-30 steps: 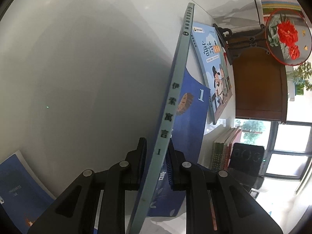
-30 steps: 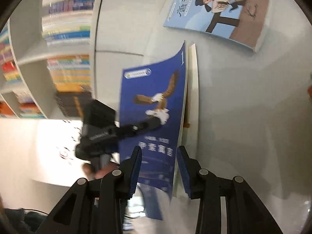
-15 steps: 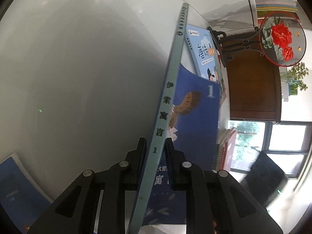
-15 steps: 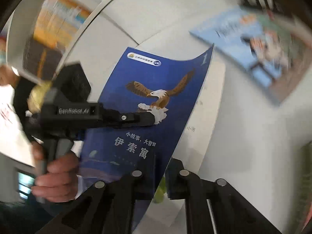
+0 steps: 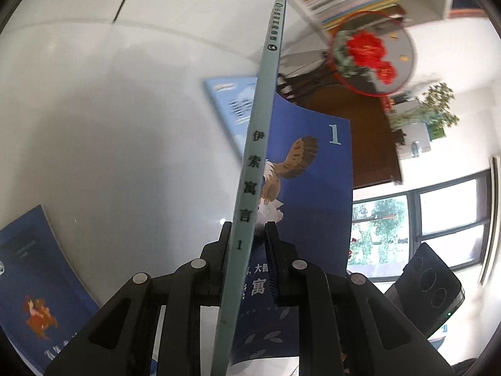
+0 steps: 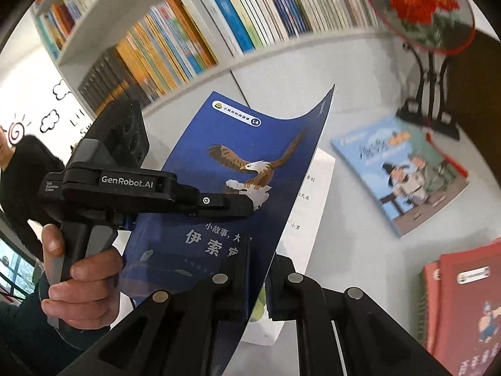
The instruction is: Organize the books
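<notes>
Right wrist view: many books are packed in the white bookshelf (image 6: pixel 200 72). The blue eagle-cover book (image 6: pixel 250 169) is pinched by both claws, left claw (image 6: pixel 247 203) and right claw (image 6: pixel 258 282).

eagle book (image 6: pixel 250 169) above table (image 6: pixel 353 100), shelves (image 6: pixel 188 31) behind

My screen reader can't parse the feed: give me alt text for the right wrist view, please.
The right gripper pinches the front cover of a dark blue eagle book, peeling it off the white pages, while the left gripper, held in a hand, clamps the book from the left. Beyond lie a light blue picture book, red books and a full bookshelf.
</notes>
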Motion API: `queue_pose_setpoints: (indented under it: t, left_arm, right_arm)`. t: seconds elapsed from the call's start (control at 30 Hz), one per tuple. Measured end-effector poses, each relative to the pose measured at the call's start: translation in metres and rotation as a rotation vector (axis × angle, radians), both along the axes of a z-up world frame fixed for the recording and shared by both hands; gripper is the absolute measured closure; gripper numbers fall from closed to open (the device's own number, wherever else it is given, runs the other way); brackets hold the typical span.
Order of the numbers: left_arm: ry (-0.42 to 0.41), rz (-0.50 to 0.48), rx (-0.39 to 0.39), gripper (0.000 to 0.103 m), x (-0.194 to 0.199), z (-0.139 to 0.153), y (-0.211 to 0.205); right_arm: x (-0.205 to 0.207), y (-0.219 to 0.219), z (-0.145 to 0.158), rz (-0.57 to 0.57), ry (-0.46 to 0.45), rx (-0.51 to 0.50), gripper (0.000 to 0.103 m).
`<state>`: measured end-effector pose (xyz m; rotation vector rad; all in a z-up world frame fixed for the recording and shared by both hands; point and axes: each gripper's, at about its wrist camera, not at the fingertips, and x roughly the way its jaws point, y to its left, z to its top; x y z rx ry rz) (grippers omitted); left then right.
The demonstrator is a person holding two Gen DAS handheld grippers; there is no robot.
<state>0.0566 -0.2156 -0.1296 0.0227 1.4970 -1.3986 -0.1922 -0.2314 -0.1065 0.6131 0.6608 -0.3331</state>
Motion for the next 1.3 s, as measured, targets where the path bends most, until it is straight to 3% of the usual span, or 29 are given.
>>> queue_pose_setpoints:
  t: [0.17,0.3,0.47,0.6,0.8,1.0,1.17,1.3]
  left_arm:
    - [-0.046,-0.05,-0.075,0.087,-0.038,0.045,-0.011]
    - [-0.045,-0.088,-0.134,0.087,-0.079,0.065,-0.028]
    - [-0.075,-0.109,-0.158,0.087,-0.147,0.07,-0.054]
    - [-0.007,-0.11,-0.157,0.086,-0.205,0.051,-0.076]
    - [0.069,-0.04,-0.104,0.086,-0.27,0.001,-0.096]
    - [0.096,0.057,0.014,0.086,-0.285,-0.053,-0.089]
    - [0.065,0.086,0.078,0.083,-0.282,-0.064,-0.084]
    - [0.012,0.053,0.106,0.074,-0.285,-0.058,-0.086]
  right_arm:
    - [-0.034,0.013,0.045,-0.035,-0.033,-0.068,0.095]
    - [-0.076,0.015,0.072,-0.08,-0.03,-0.123,0.095]
    - [-0.139,-0.003,0.083,-0.14,0.034,-0.158,0.095]
    - [-0.186,-0.026,0.082,-0.159,0.101,-0.178,0.095]
    - [-0.236,-0.073,0.041,-0.081,0.227,-0.127,0.095]
    - [-0.244,-0.1,-0.022,0.014,0.288,-0.031,0.095]
    - [-0.243,-0.111,-0.049,0.041,0.291,0.029,0.095]
    - [-0.241,-0.116,-0.065,0.051,0.293,0.062,0.093]
